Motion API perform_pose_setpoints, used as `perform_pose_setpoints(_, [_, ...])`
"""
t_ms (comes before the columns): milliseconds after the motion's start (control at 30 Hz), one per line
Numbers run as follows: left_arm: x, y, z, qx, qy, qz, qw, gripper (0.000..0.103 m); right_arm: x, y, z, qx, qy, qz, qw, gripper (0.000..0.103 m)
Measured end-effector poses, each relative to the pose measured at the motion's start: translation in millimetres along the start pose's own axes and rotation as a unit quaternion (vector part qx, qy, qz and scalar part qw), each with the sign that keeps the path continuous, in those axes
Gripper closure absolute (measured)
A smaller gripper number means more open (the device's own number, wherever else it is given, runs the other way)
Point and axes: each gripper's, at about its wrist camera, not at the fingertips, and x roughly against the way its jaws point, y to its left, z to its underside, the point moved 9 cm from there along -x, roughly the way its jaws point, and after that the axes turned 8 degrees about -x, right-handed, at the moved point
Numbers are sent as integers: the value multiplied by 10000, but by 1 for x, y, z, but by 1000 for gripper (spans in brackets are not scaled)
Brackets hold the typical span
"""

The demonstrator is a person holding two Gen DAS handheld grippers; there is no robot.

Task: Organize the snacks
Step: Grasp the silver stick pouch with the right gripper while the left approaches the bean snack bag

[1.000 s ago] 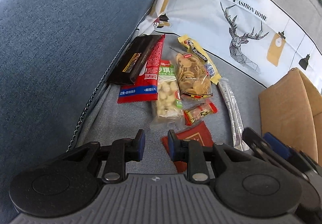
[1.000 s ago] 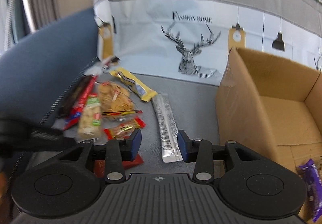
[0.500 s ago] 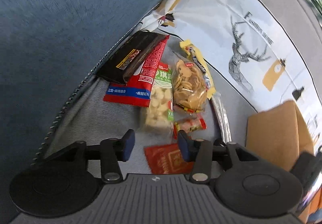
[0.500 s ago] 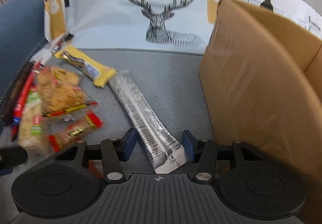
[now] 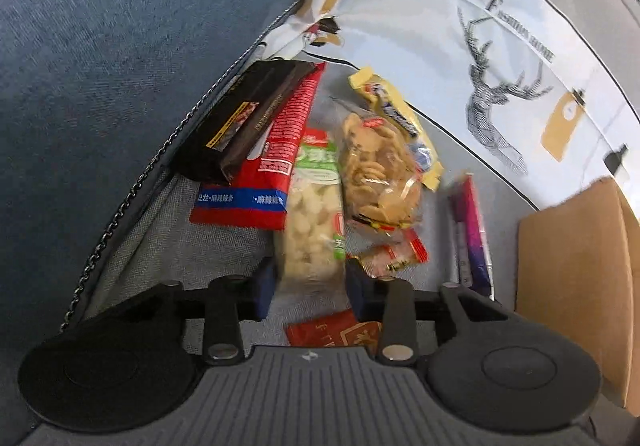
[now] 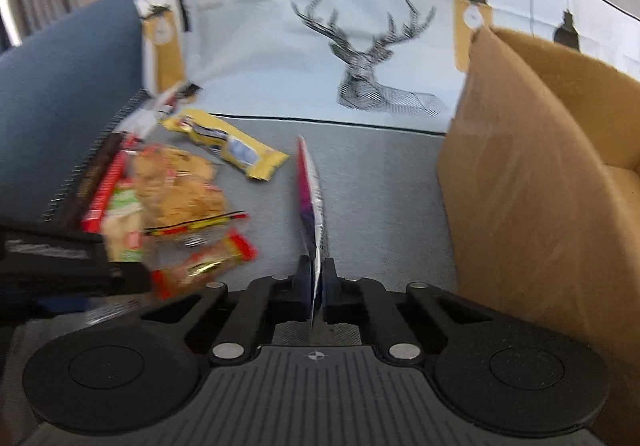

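Observation:
Snack packets lie in a heap on a grey sofa seat. My left gripper [image 5: 310, 286] straddles the near end of a clear bag of white puffs [image 5: 312, 217]. Its jaws are closing, and the pads stand at the bag's edges without squeezing it. My right gripper [image 6: 316, 282] is shut on the near end of a silver and purple stick packet [image 6: 310, 197], which stands on its edge. That packet [image 5: 472, 230] also shows blurred in the left wrist view. An open cardboard box [image 6: 520, 185] stands just right of it.
Around the puff bag lie a cracker bag [image 5: 380, 173], a red packet [image 5: 280, 165], a black packet [image 5: 244, 121], a yellow bar [image 5: 392, 109], a small red candy [image 5: 392, 258] and a red sachet [image 5: 332, 332]. A blue armrest [image 5: 120, 65] rises left; a deer-print cloth [image 6: 360, 45] covers the backrest.
My left gripper moved forward over the puff bag, which now lies between its fingers. My right gripper moved in and shut on the stick packet, turning it from flat onto its edge.

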Motion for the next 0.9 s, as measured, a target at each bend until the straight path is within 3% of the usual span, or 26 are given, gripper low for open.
perform_pose_setpoints(133, [18, 1, 15, -114, 92, 223, 9996, 63, 24, 8, 13, 164, 150, -297, 9993, 99])
perform_pose_setpoints(267, [36, 6, 34, -311, 200, 200, 9991, 64, 50, 11, 37, 196, 412, -470, 9979, 99])
perform_pose_setpoints(400, [59, 9, 55, -425, 254, 262, 9984, 64, 74, 9, 56, 265, 565, -521, 9967, 99])
perform_pose_setpoints(600, [64, 14, 86, -733, 725, 417, 9938, 63, 97, 2, 93, 403, 1086, -486, 9921, 98])
perform_pose_setpoints(700, [61, 22, 87, -668, 780, 283, 9943, 51, 100, 0, 100, 358, 1247, -627, 9896, 94])
perform_pose_setpoints(800, [60, 22, 82, -621, 694, 254, 9953, 41, 100, -1, 93, 263, 1139, -740, 9904, 82])
perform_pose_setpoints(867, [57, 19, 82, -671, 727, 215, 9949, 41, 97, 0, 91, 264, 1124, -780, 9903, 68])
perform_pose_setpoints(900, [55, 19, 81, -703, 740, 159, 9946, 41, 95, 1, 90, 316, 1123, -780, 9901, 67])
